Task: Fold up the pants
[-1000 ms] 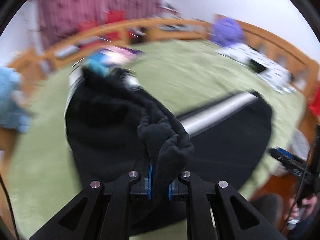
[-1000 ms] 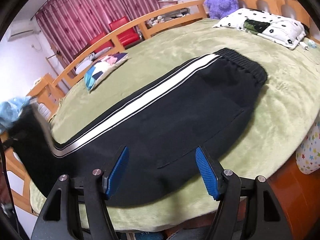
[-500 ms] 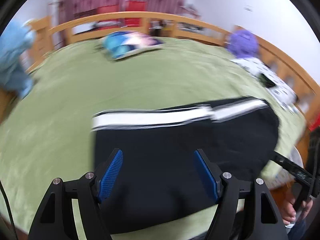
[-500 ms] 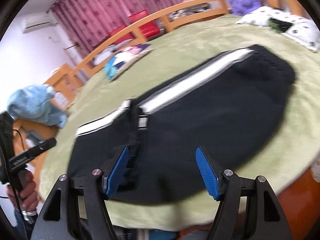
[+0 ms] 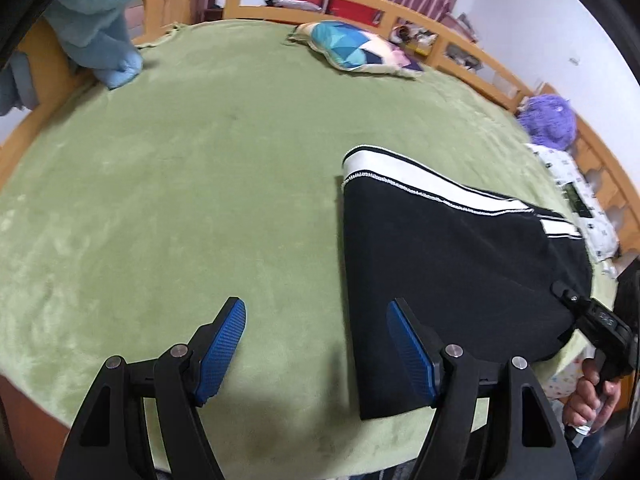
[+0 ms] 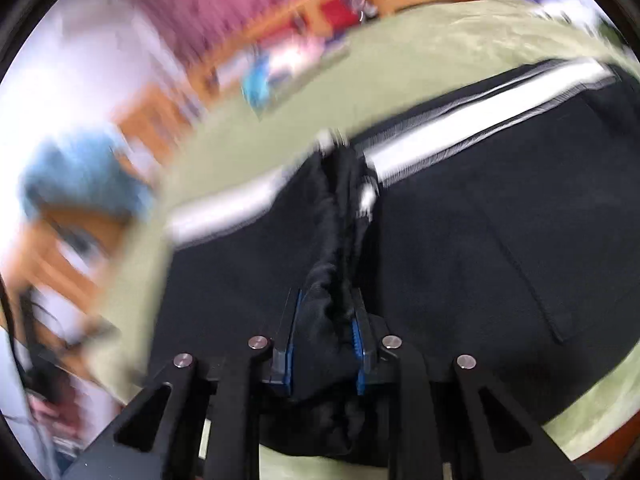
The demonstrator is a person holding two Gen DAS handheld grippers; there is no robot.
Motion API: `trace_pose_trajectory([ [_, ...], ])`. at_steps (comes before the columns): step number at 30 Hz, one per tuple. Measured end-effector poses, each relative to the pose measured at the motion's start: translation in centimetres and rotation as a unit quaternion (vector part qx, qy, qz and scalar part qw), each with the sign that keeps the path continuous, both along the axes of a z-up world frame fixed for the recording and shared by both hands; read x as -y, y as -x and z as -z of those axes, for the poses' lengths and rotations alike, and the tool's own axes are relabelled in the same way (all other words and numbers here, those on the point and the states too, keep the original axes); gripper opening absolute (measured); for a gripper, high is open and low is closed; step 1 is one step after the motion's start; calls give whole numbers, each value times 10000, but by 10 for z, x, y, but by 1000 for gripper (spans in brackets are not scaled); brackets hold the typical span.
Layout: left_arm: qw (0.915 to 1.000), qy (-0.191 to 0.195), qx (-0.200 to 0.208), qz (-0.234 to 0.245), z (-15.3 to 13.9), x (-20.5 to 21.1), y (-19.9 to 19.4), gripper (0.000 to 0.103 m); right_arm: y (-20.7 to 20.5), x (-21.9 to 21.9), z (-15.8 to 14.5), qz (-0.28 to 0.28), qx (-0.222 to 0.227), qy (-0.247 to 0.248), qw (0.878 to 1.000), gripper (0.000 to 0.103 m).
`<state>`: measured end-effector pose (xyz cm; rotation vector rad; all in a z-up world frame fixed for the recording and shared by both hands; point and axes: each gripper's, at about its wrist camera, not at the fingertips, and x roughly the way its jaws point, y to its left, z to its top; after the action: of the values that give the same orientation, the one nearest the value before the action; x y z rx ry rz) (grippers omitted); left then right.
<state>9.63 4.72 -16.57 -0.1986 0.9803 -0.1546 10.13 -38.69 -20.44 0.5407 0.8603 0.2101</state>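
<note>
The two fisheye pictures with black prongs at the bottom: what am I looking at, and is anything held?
Each picture comes from a camera on a hand-held two-finger gripper, looking along its fingers. The left gripper stands open over the green blanket, holding nothing. The right gripper has just been closing and now pinches a bunch of the black pants, which lie folded on the bed. A patterned pillow and a blue towel lie farther back. The right view is blurred.

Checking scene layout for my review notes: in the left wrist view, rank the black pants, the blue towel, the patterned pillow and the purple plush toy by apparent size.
1. black pants
2. blue towel, though cut off by the frame edge
3. patterned pillow
4. purple plush toy
</note>
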Motion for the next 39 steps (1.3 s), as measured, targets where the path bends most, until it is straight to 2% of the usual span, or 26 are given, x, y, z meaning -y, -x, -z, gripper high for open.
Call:
trace_pose_trajectory([
  [2, 9999, 51, -17, 98, 5, 7, -9, 72, 0, 6, 13, 357, -306, 327, 9984, 34],
  [4, 9996, 88, -89, 259, 10, 19, -21, 72, -7, -2, 30, 35, -604, 467, 9971, 39],
  [6, 9994, 62, -110, 329, 13, 27, -27, 72, -2, -6, 24, -209, -477, 641, 9966, 40],
  [8, 9991, 35, -150, 404, 16, 35, -37, 72, 10, 9, 9, -186, -311, 351, 9987, 47],
  [10, 9984, -42, -229, 522, 22, 44, -48, 71, 23, 30, -5, 94, -22, 413, 9991, 77],
  [12, 9977, -104, -284, 607, 26, 50, -58, 70, 35, 63, -18, 738, 122, 1126, 9908, 81],
  [14, 9973, -122, -289, 670, 31, 55, -66, 70, 37, 103, -19, 1078, -50, 1324, 9853, 81],
  [17, 9964, 0, -462, 709, 44, 59, -80, 65, 34, 160, -7, 1368, -565, 1148, 9823, 80],
  [19, 9957, 62, -605, 699, 52, 60, -87, 64, 30, 189, -2, 1504, -698, 1057, 9805, 78],
  [21, 9957, 74, -583, 712, 58, 62, -91, 66, 30, 211, 5, 1757, -752, 892, 9775, 78],
  [26, 9954, 236, -598, 713, 64, 63, -104, 75, 12, 262, 34, 2210, -686, 213, 9726, 78],
  [28, 9953, 272, -620, 692, 65, 62, -111, 76, 5, 274, 40, 2341, -450, -44, 9712, 79],
  [33, 9946, 535, -647, 609, 66, 62, -128, 75, -24, 278, 45, 2456, -280, -119, 9689, 79],
  [35, 9926, 644, -708, 745, 68, 64, -132, 52, -35, 274, 47, 2342, -194, -70, 9720, 72],
  [36, 9923, 674, -714, 750, 67, 63, -133, 44, -41, 268, 47, 2371, -289, 195, 9709, 56],
  [37, 9912, 779, -692, 815, 66, 61, -132, 27, -46, 263, 47, 2393, -331, 348, 9698, 48],
  [38, 9901, 876, -644, 882, 62, 57, -130, 19, -46, 261, 46, 2384, -317, 334, 9701, 40],
  [39, 9894, 958, -626, 892, 60, 54, -130, 15, -43, 263, 44, 2443, -268, 154, 9692, 28],
])
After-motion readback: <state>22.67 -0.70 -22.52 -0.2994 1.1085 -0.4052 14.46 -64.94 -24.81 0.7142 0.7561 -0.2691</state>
